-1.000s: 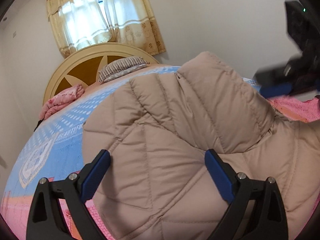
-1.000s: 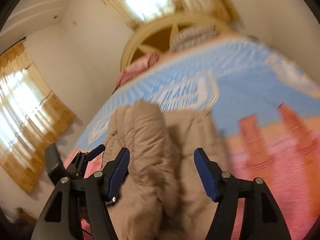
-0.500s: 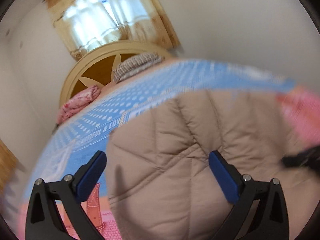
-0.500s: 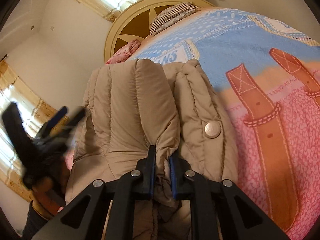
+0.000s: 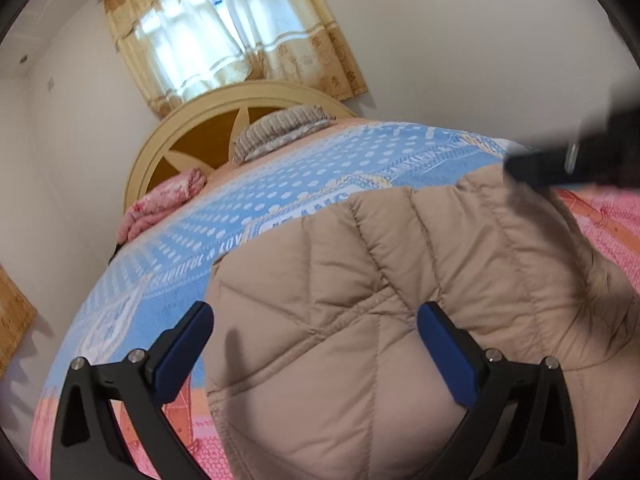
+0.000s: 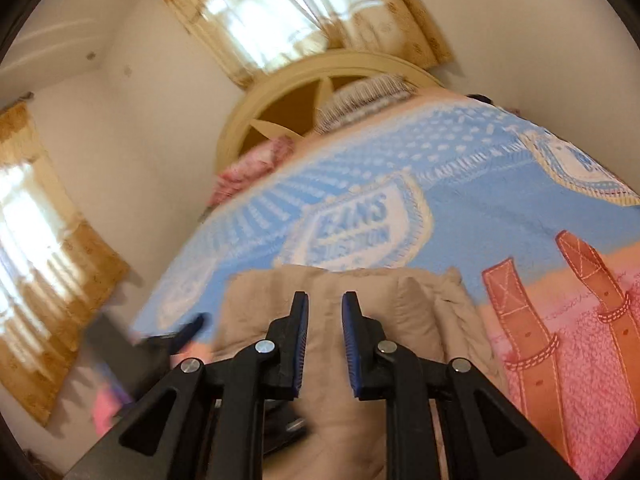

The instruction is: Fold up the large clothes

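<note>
Left gripper (image 5: 314, 340) wide; right gripper (image 6: 325, 320) narrow, just reopening, empty; jacket (image 5: 360, 320) on bedspread (image 5: 280, 184).

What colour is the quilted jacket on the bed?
Plain beige-tan jacket; the left wrist view shows it best.

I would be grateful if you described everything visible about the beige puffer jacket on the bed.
The beige puffer jacket is quilted, with stitched seams that form padded panels, and looks like soft, smooth padded fabric. It lies bunched in a rounded heap on the blue and pink bedspread. In these views neither gripper's pads press on it.
</note>
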The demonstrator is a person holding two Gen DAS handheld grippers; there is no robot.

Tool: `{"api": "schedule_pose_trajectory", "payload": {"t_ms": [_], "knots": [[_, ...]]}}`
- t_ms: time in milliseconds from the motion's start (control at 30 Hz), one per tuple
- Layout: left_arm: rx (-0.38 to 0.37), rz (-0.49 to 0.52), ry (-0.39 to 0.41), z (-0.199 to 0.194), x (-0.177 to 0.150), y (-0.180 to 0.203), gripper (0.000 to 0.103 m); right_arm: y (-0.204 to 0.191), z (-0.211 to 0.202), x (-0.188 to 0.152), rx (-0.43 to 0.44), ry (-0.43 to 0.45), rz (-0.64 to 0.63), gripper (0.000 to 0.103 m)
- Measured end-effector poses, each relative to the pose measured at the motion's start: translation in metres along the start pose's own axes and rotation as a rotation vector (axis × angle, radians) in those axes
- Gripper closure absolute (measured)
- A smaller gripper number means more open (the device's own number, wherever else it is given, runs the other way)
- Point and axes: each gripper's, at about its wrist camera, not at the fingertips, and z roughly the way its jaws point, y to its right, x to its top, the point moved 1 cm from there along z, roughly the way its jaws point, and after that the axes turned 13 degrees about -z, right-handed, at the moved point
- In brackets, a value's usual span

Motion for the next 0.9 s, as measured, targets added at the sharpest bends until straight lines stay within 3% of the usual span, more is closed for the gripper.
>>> {"api": "schedule_pose_trajectory", "payload": {"t_ms": [100,200,900], "knots": [[-0.068,-0.064,-0.074,0.013,0.003,-0.008,0.0,0.021,0.024,-0.023,-0.015,-0.07,0.024,0.086],[-0.099,-0.086,-0.107,0.021,0.002,-0.008,0.0,0.032,0.027,-0.04,-0.012,-0.057,0.011,0.086],[-0.101,-0.122,-0.099,0.035,-0.016,0.001,0.0,0.036,0.05,-0.065,-0.048,-0.057,-0.037,0.085]]}}
